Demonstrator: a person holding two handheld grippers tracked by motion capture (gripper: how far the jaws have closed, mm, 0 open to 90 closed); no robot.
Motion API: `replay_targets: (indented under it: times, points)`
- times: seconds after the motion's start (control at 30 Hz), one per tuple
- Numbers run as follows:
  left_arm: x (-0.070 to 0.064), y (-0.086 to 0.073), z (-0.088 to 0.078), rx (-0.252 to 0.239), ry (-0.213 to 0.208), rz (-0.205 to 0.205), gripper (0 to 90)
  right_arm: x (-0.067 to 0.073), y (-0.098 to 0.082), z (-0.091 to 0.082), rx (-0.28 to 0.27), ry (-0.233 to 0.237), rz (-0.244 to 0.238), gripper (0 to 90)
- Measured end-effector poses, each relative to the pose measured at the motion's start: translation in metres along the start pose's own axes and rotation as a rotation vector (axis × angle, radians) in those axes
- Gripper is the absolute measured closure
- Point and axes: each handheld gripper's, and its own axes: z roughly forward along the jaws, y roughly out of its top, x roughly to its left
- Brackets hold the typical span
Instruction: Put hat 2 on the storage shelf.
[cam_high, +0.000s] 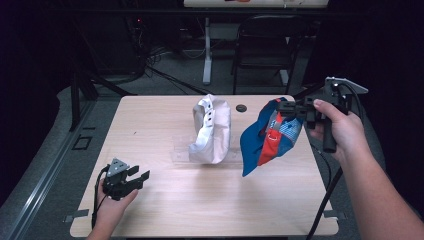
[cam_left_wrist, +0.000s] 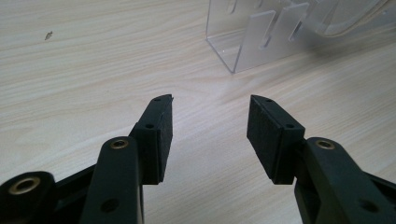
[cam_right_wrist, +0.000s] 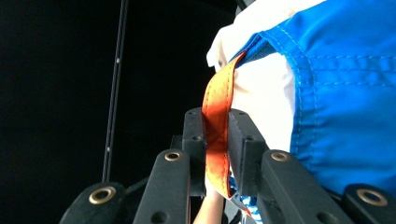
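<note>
White cap (cam_high: 212, 131) sits on clear rack (cam_left_wrist: 261, 42). Right gripper (cam_high: 289, 106), at 2 o'clock, pinches blue cap (cam_high: 267, 137) aloft, probably unplaced. Left gripper (cam_high: 137, 177), at 8 o'clock, spread, empty.

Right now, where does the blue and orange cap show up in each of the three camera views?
High view: the blue and orange cap hangs right of centre above the table, held by the right gripper.
Left gripper view: it isn't in this picture.
Right gripper view: it covers the right side, its orange strap clamped between the jaws.
Shared landmark: the orange strap.
</note>
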Motion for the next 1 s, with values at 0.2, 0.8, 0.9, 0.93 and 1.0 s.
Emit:
replay_targets:
  times: [0.2,0.8,0.9,0.93,1.0]
  points:
    - [0.0,0.0,0.0,0.001,0.001,0.002,50.9,0.0,0.015,0.006,-0.023,-0.005,0.007,78.3]
    - [0.0,0.0,0.001,0.005,-0.002,0.014,50.9,0.005,0.045,0.041,-0.029,-0.082,0.007,78.3]
    - [0.001,0.0,0.001,0.009,-0.002,0.009,50.9,0.001,0.046,0.049,-0.024,-0.095,0.007,78.3]
    - [0.001,0.0,0.001,0.009,-0.001,0.008,50.9,0.001,0.047,0.051,-0.02,-0.095,0.007,78.2]
    - [0.001,0.0,0.001,0.01,-0.002,0.009,50.9,-0.001,0.047,0.054,-0.024,-0.09,0.006,78.2]
